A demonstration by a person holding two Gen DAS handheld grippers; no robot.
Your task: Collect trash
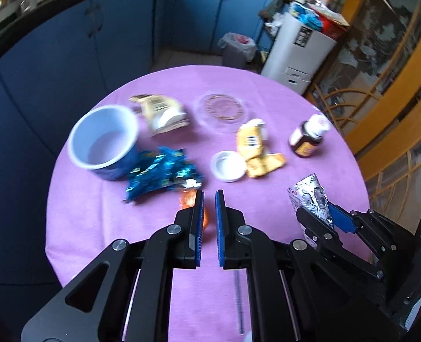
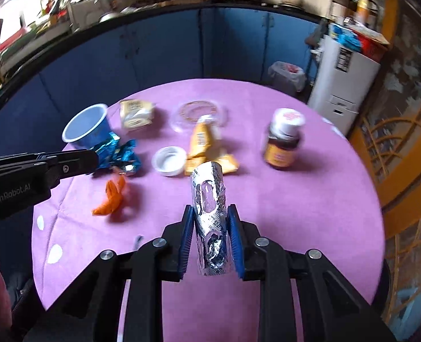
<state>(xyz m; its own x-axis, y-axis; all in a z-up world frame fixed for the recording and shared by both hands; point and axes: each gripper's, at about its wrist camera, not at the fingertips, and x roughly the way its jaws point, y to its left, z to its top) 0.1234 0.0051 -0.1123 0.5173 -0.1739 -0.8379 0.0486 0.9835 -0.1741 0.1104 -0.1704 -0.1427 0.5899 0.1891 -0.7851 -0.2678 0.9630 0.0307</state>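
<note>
Blister pack (image 2: 210, 216) between right gripper (image 2: 210, 213) pads

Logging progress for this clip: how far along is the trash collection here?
Early, it seems. Nothing visibly binned: the blue cup looks empty. In hand: the right gripper clamps a foil blister pack. The left gripper, jaws nearly closed and empty, hovers over an orange wrapper. Left on the purple table: blue wrapper, yellow packet, beige packet.
</note>
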